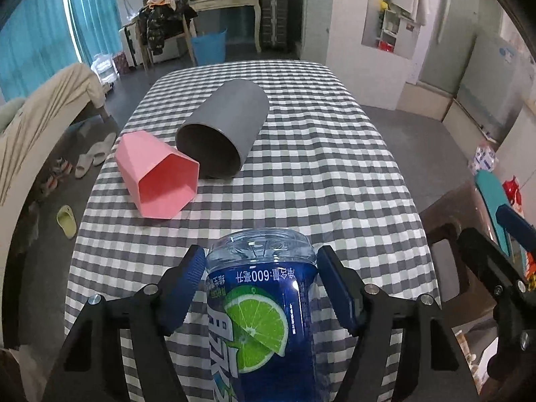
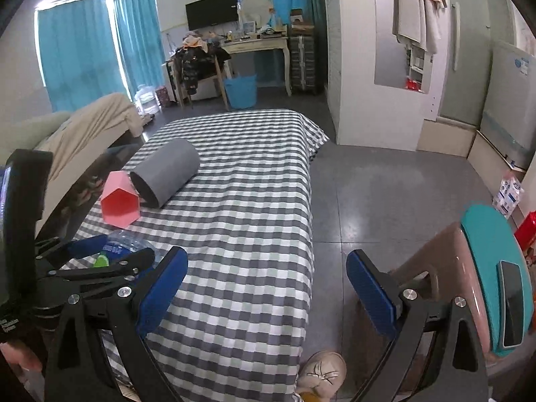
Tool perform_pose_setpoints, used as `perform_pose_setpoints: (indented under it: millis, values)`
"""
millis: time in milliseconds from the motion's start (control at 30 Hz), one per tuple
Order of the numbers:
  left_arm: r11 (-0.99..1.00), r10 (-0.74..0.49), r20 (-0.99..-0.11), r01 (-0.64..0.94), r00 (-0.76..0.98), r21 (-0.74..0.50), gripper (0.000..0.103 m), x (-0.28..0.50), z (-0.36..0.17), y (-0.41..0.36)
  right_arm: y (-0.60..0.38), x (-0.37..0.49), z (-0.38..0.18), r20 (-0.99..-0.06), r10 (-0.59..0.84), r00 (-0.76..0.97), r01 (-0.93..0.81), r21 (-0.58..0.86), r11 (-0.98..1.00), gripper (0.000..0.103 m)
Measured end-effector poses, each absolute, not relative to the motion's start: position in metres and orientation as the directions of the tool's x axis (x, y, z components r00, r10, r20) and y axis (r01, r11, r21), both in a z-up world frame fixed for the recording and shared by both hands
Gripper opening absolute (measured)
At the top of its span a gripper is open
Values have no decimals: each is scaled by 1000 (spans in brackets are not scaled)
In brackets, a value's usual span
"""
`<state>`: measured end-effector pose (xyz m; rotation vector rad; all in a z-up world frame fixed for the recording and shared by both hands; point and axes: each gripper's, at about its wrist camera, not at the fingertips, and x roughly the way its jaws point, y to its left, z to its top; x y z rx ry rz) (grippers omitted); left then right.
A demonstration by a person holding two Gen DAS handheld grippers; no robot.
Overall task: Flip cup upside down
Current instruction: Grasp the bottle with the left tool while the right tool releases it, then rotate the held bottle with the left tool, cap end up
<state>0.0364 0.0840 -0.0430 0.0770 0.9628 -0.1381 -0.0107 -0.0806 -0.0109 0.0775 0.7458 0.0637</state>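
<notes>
Cup-wise, a pink hexagonal plastic cup (image 1: 157, 176) is seen lying on its side on the grey-and-white checked tablecloth (image 1: 318, 174), touching a grey cylindrical cup (image 1: 222, 130), also tipped over. A clear blue-labelled lime drink bottle (image 1: 264, 315) is clamped by the left gripper (image 1: 261, 288). The right gripper (image 2: 266, 291) is held wide open, nothing between its fingers.
</notes>
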Motion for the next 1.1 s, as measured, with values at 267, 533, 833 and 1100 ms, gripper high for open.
perform_pose_setpoints:
  millis: [267, 533, 833, 1100]
  values:
    - [989, -112, -802, 146, 586, -32, 71, 33, -31, 90, -84, -16, -6, -650, 86, 755, -22, 106, 994, 96]
    - [992, -79, -730, 126, 679, 10, 71, 29, 1, 92, -87, -18, -4, -639, 83, 764, -16, 110, 994, 96]
    - [991, -69, -690, 128, 721, 34, 71, 14, 4, 90, -87, -19, -3, -634, 83, 769, -16, 112, 994, 96]
    - [974, -106, -662, 211, 742, 81, 72, -22, 6, 88, -90, -20, -4, -631, 77, 772, -7, 113, 994, 96]
